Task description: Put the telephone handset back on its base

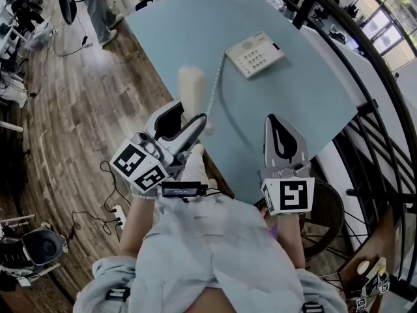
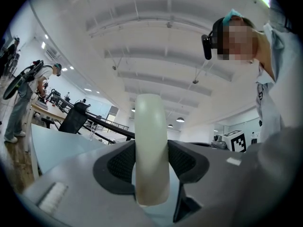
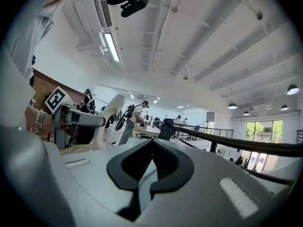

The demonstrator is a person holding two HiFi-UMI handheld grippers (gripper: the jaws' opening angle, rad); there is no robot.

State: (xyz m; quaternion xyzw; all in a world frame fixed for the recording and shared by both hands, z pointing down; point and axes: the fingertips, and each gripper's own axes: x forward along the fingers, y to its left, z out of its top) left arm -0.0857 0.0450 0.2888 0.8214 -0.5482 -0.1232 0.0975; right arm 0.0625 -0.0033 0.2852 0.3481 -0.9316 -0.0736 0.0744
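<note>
The cream handset (image 1: 191,85) is off the table, upright, with my left gripper (image 1: 184,124) shut on its middle. In the left gripper view the handset (image 2: 151,141) stands pinched between both black pads (image 2: 117,163). Its cord (image 1: 218,83) runs up the light blue table (image 1: 313,103) to the white telephone base (image 1: 255,54) at the far side, whose cradle is empty. My right gripper (image 1: 281,139) hovers over the table's near edge, shut and empty. In the right gripper view its jaws (image 3: 151,142) meet, and the left gripper (image 3: 75,119) with the handset (image 3: 109,113) shows at the left.
A wooden floor lies left of the table, with a power strip and cables (image 1: 116,212). A person (image 1: 98,5) stands at the far left. A black railing (image 1: 365,103) curves along the right, and a round dark stool (image 1: 326,208) sits by my right arm.
</note>
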